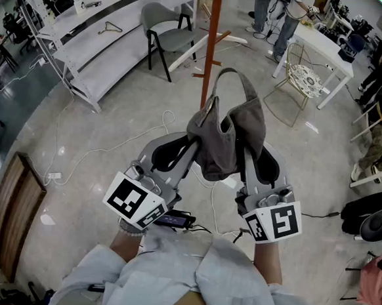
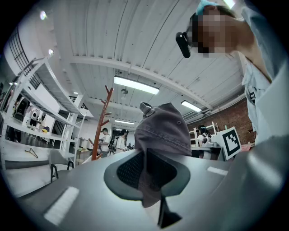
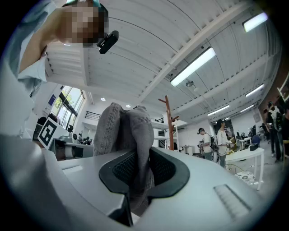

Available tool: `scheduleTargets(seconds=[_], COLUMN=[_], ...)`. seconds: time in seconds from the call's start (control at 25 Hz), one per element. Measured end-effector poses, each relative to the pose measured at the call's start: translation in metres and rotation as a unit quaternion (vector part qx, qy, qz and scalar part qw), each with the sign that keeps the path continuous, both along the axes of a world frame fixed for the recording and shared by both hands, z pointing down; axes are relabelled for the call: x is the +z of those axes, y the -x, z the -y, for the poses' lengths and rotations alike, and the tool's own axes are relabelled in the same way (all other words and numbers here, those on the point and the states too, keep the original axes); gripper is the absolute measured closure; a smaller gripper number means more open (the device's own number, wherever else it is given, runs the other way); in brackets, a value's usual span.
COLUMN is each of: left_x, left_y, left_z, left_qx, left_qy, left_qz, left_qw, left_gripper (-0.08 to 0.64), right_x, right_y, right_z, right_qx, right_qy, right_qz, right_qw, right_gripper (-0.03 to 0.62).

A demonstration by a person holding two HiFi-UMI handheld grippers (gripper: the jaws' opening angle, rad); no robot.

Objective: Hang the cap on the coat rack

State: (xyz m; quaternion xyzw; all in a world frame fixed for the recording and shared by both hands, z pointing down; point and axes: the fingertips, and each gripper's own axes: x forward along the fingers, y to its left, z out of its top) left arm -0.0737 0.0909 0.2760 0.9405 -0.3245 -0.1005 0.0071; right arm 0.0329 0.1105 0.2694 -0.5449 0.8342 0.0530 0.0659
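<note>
A grey cap (image 1: 226,135) hangs in the air between my two grippers, its strap arching up toward the rack. My left gripper (image 1: 190,150) is shut on the cap's left side; its own view shows the grey cloth (image 2: 162,135) clamped between the dark pads. My right gripper (image 1: 249,153) is shut on the cap's right side, with folded cloth (image 3: 135,135) pinched between its pads. The coat rack (image 1: 212,38), a reddish-brown wooden pole with short pegs, stands just beyond the cap. It also shows as a coat rack (image 2: 103,119) left of the cap, and as a coat rack (image 3: 170,122) right of it.
A grey chair (image 1: 166,31) stands left of the rack and a wire chair (image 1: 302,78) to its right. White shelving (image 1: 89,29) runs along the left, a white table (image 1: 324,47) at the back right. Cables (image 1: 106,148) lie on the floor. People stand at the far right.
</note>
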Motion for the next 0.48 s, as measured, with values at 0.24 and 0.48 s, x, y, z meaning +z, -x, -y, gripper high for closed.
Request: scheduleTargets(seconds=[0.24,0.48], left_x=[-0.0023,-0.0016], left_y=[0.0013,-0.0043], left_z=[0.0018,-0.0009], left_qx=[-0.001,-0.004], left_qy=[-0.001,-0.002], left_qz=[0.000,0.003], left_qw=[1.0000,1.0000], left_gripper=[0.528,0.528], right_x=[-0.0030,-0.0019], right_y=[0.0016,-0.0038], right_z=[0.0012,-0.0015], right_qx=[-0.001,-0.004], right_qy=[-0.002,-0.002], right_qz=[-0.004,-0.004], right_qw=[1.000,1.000], right_gripper=[0.528,0.528])
